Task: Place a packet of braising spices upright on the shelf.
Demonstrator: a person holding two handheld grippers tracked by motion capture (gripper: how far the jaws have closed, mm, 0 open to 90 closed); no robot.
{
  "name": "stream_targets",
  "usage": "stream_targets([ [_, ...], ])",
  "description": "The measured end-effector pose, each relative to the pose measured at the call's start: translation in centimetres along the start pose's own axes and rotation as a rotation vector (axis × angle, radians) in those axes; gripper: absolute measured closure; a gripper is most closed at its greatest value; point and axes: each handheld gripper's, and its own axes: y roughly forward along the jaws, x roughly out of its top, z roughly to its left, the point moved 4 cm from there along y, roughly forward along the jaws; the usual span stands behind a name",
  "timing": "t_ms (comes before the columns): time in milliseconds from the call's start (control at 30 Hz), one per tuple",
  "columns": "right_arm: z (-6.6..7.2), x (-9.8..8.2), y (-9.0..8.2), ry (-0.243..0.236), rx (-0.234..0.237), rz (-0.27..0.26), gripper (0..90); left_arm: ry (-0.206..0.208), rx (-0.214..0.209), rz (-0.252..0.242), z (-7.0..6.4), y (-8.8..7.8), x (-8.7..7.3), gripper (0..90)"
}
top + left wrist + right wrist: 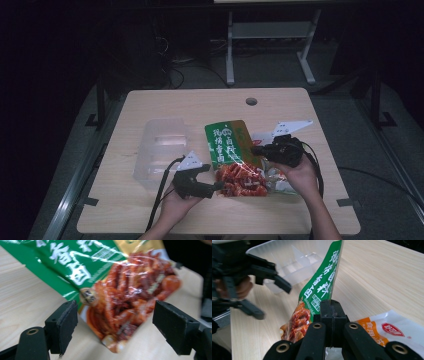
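Wooden table [150, 210] bears a snack packet [232, 155]; the room seems dark.

Snack packet [234, 157]: flat glossy pouch, green upper part with white characters, a gold band along its edge, red food printed on the lower part. Lifted and tilted above the table, film creased, one edge clamped, bottom corner hanging free.

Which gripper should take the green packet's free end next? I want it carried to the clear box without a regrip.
Left, probably. The left gripper is open with the green packet end between its jaws, untouched, and is nearer the clear box. The right gripper is already shut on the packet's edge.
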Motion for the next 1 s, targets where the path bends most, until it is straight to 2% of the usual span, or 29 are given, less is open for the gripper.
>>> stream_targets([
  [133, 0.0, -0.2, -0.5, -0.009, -0.006, -0.005, 90.0, -0.053, 0.009, 0.008, 0.8, 1.3, 0.1, 19.3],
  [267, 0.1, -0.3, -0.8, -0.013, -0.008, -0.018, 90.0, -0.125, -0.031, 0.032, 1.5, 2.4, 0.3, 20.2],
  [367, 0.3, -0.3, -0.9, -0.020, -0.004, -0.027, 90.0, -0.153, -0.064, 0.025, 1.8, 2.9, 0.6, 25.7],
  [467, 0.5, -0.4, -1.0, -0.018, 0.005, -0.031, 90.0, -0.179, -0.096, 0.000, 2.0, 3.1, 1.1, 36.3],
  [533, 0.6, -0.4, -1.0, -0.019, 0.002, -0.031, 90.0, -0.175, -0.093, 0.004, 2.1, 3.0, 1.3, 38.2],
  [633, 0.8, -0.5, -1.1, -0.023, 0.003, -0.032, 90.0, -0.173, -0.088, -0.001, 2.1, 2.8, 1.3, 47.4],
  [767, 0.8, -0.6, -1.2, -0.020, 0.001, -0.034, 90.0, -0.169, -0.111, -0.011, 2.2, 2.4, 1.3, 62.6],
  [900, 0.7, -0.7, -1.2, -0.021, -0.002, -0.033, 90.0, -0.169, -0.113, -0.041, 1.9, 1.9, 1.6, 74.5],
  [1000, 0.7, -0.7, -1.4, -0.015, 0.002, -0.039, 90.0, -0.165, -0.102, -0.057, 1.9, 1.6, 1.8, 79.6],
])
